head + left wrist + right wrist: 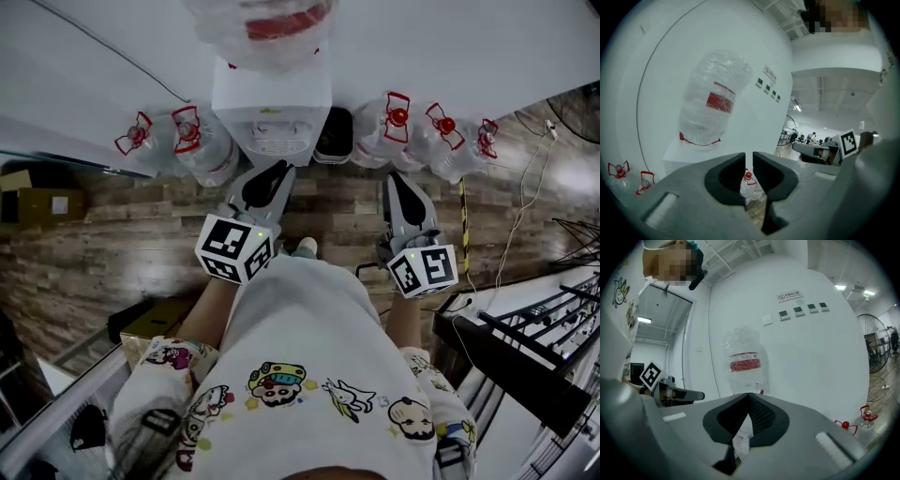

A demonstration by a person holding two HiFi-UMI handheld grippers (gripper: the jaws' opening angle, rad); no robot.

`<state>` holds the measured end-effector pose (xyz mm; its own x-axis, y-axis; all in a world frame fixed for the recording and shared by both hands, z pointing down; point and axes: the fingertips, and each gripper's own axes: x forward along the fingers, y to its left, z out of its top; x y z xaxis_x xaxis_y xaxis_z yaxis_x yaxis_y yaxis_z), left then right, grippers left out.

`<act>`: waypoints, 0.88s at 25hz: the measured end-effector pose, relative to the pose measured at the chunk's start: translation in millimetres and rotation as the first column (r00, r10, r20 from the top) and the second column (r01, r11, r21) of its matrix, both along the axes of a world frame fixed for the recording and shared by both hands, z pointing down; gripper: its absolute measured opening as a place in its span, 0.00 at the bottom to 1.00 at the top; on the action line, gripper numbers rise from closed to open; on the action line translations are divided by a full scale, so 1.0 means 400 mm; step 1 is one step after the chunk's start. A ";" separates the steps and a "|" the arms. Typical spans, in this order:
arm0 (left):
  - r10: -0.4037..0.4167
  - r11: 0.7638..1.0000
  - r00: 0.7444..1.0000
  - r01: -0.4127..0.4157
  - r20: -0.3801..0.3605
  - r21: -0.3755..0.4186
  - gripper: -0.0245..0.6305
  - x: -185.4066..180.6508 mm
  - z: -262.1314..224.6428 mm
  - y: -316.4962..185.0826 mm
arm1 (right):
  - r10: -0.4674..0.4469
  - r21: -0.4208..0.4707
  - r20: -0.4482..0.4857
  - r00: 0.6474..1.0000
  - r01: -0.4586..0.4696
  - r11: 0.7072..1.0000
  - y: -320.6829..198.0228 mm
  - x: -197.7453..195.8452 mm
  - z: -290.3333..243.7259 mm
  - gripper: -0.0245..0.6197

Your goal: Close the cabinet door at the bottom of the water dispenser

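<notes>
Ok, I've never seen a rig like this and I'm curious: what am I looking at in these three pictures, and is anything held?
No robot here: a person holds a two-fingered gripper in each hand. The head view comes from a camera on the person's head, looking steeply down: the left gripper and right gripper point at a white water dispenser topped by a big bottle. Spare water bottles stand on the wooden floor beside it. The two gripper views come from a camera on each gripper. The left fingers stand a narrow gap apart, the right fingers are together; neither holds anything. The dispenser's bottom cabinet door shows in no picture.
</notes>
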<state>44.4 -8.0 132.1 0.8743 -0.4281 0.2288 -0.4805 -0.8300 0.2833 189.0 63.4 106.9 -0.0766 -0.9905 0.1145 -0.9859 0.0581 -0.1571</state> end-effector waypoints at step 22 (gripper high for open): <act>-0.014 0.997 0.999 0.011 0.048 0.071 0.04 -0.108 -0.010 0.022 | 0.018 -0.029 -0.018 1.000 -0.019 0.999 0.024 -0.088 0.028 0.05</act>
<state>1.3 0.7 128.1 0.8573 -0.4554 0.2400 -0.5027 -0.8409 0.2002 153.9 72.8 118.1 -0.0559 -0.9879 0.1449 -0.9894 0.0353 -0.1408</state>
